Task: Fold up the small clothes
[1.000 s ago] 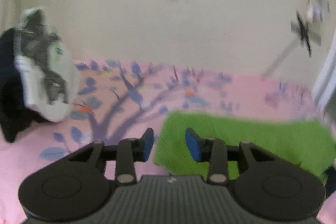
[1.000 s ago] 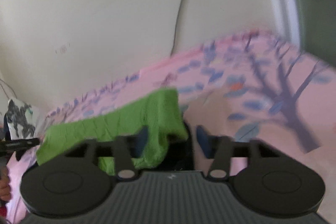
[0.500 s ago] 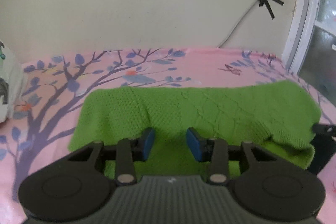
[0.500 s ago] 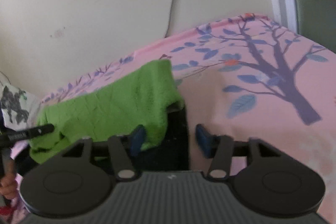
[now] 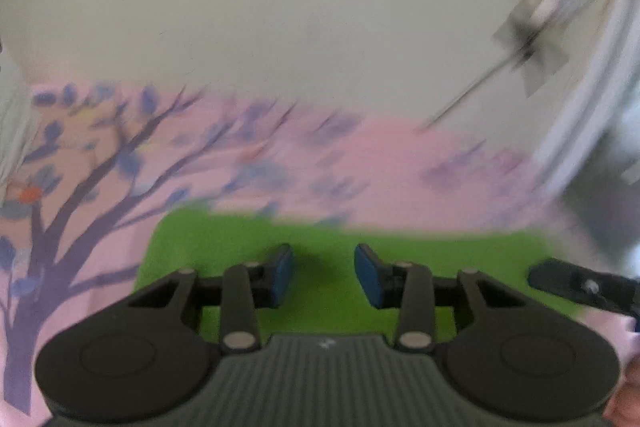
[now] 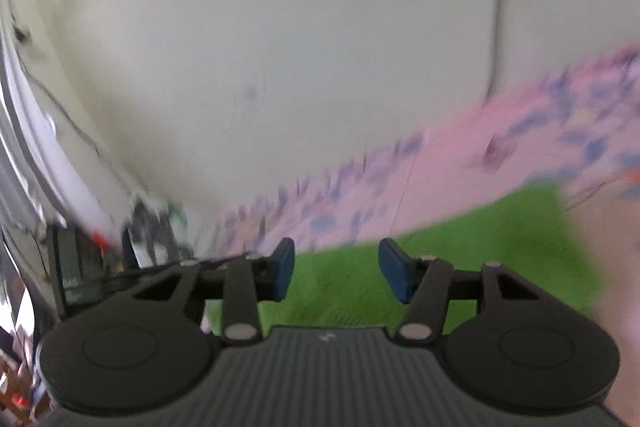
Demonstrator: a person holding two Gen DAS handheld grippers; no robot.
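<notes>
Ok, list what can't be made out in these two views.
- Left wrist view: green knit, near edge hidden behind the left tool; motion blur hides its texture.
- Right wrist view: clutter at far left, too blurred to identify.
- Right wrist view: knit's near edge hidden behind the right tool.

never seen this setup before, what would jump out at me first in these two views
The bright green knitted garment lies flat on a pink bedsheet printed with purple trees, right under both grippers. The left gripper hovers over it with jaws closing, nothing between the pads; the right gripper is above the garment's near edge with jaws opening, also empty. Black tape crosses pin a cable to the cream wall behind.
</notes>
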